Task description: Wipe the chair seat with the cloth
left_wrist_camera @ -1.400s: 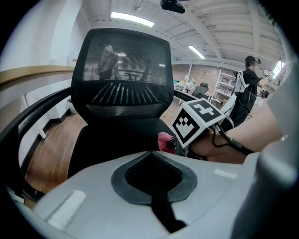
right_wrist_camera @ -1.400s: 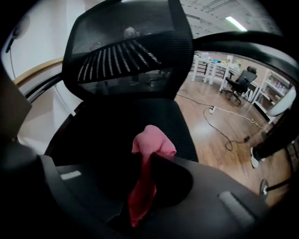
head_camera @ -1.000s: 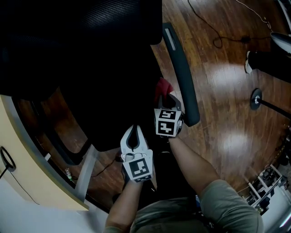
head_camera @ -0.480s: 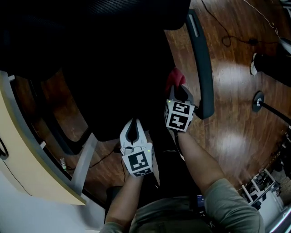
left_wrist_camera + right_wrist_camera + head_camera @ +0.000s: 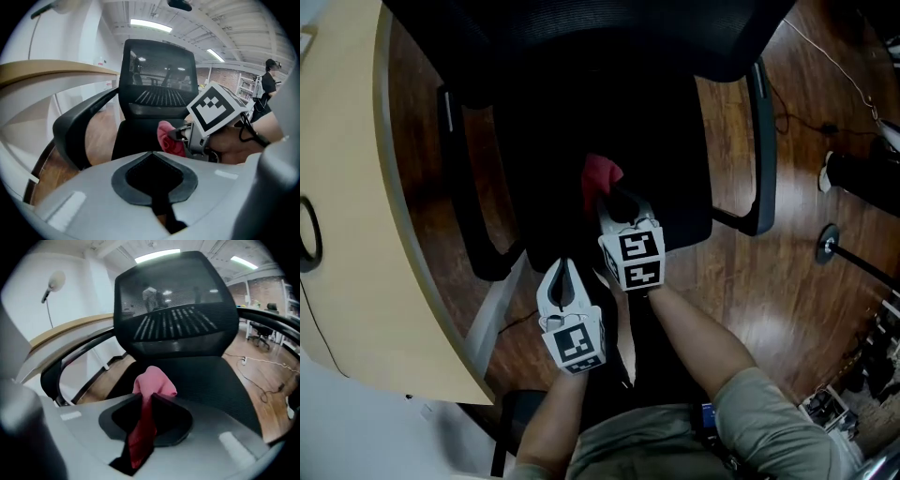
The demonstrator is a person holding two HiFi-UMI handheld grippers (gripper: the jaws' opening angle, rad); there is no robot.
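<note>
A black office chair stands in front of me, its mesh seat [image 5: 675, 150] [image 5: 206, 380] facing me. My right gripper [image 5: 612, 202] [image 5: 147, 401] is shut on a red-pink cloth [image 5: 600, 173] [image 5: 149, 385] [image 5: 169, 139], held just over the front part of the seat. The cloth bunches out past the jaw tips. My left gripper [image 5: 562, 277] [image 5: 152, 164] hangs lower left, by the seat's front edge, its jaws closed together with nothing between them. In the left gripper view the right gripper and cloth show ahead to the right.
The chair's backrest [image 5: 173, 315] rises ahead, with armrests at left [image 5: 464, 187] and right [image 5: 761, 150]. A light wooden desk [image 5: 356, 234] curves along the left. Cables [image 5: 825, 122] and stand bases [image 5: 828, 242] lie on the wooden floor at right.
The view has swung so the chair now faces me squarely. My right gripper with the cloth has moved from beside the right armrest to over the seat's front. The left gripper kept its place.
</note>
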